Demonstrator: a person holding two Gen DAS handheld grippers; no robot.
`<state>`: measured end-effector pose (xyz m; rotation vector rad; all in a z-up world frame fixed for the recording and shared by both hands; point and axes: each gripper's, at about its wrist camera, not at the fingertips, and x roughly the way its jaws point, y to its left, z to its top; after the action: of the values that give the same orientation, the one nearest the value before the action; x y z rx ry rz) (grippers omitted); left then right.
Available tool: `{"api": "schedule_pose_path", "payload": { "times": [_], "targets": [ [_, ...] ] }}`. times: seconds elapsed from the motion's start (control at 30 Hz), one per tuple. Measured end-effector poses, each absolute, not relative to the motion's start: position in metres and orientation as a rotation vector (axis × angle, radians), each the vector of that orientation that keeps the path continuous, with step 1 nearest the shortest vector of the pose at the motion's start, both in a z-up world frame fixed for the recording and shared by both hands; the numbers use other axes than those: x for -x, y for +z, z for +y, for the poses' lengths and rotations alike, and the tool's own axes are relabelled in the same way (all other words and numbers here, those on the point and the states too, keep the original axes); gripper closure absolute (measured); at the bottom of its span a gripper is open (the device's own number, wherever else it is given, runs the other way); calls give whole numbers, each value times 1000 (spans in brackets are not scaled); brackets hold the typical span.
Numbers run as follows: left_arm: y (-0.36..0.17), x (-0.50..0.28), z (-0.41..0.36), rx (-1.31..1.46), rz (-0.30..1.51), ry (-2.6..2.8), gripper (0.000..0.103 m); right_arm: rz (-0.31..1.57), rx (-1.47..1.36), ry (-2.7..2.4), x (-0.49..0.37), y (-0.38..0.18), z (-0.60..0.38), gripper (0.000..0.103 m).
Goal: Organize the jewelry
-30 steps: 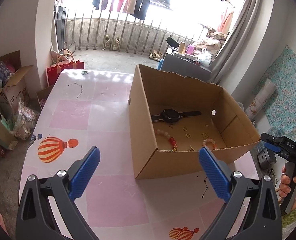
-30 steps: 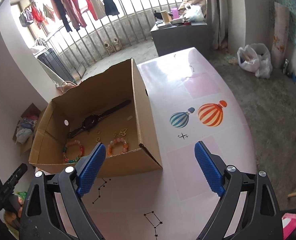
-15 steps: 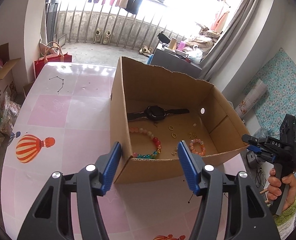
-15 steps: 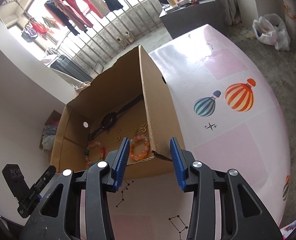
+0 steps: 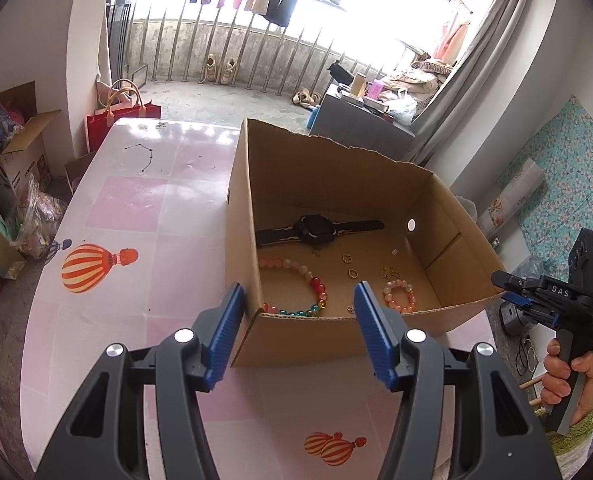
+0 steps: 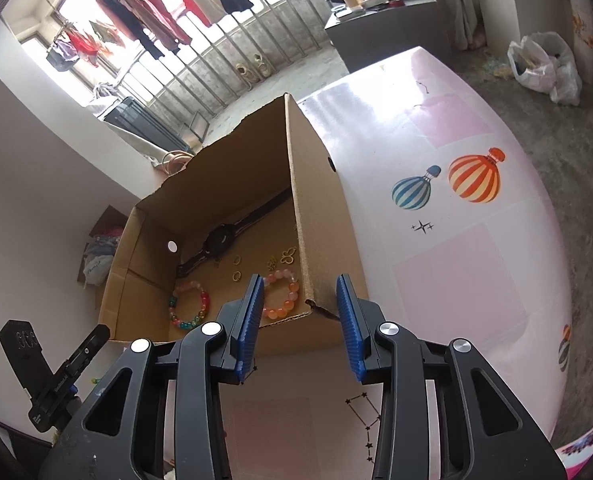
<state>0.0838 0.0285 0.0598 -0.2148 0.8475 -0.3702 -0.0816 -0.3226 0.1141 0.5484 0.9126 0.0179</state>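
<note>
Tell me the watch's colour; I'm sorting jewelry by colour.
Black, strap and face alike; the watch shows best in the left wrist view.

You are holding your left gripper [image 5: 296, 322] low and level, its blue pads parted with a wide gap between them. Your right gripper [image 6: 299, 314] is also gaping, though its pads are standing closer together. Your right hand [image 5: 570, 376] is wrapping around that gripper's handle.

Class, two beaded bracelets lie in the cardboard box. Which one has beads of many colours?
The larger bracelet, by the box's left wall near the watch strap: pink, red, blue, green and yellow beads. The smaller bracelet is all pink-orange.
</note>
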Motion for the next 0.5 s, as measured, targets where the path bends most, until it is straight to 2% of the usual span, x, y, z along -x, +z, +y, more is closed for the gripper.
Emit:
{"api": "schedule_pose_path", "payload": {
  "times": [0.5],
  "targets": [
    [49,-26,42,219,816,-323,48,912,-457,26,120,107,-293,67]
  ]
}}
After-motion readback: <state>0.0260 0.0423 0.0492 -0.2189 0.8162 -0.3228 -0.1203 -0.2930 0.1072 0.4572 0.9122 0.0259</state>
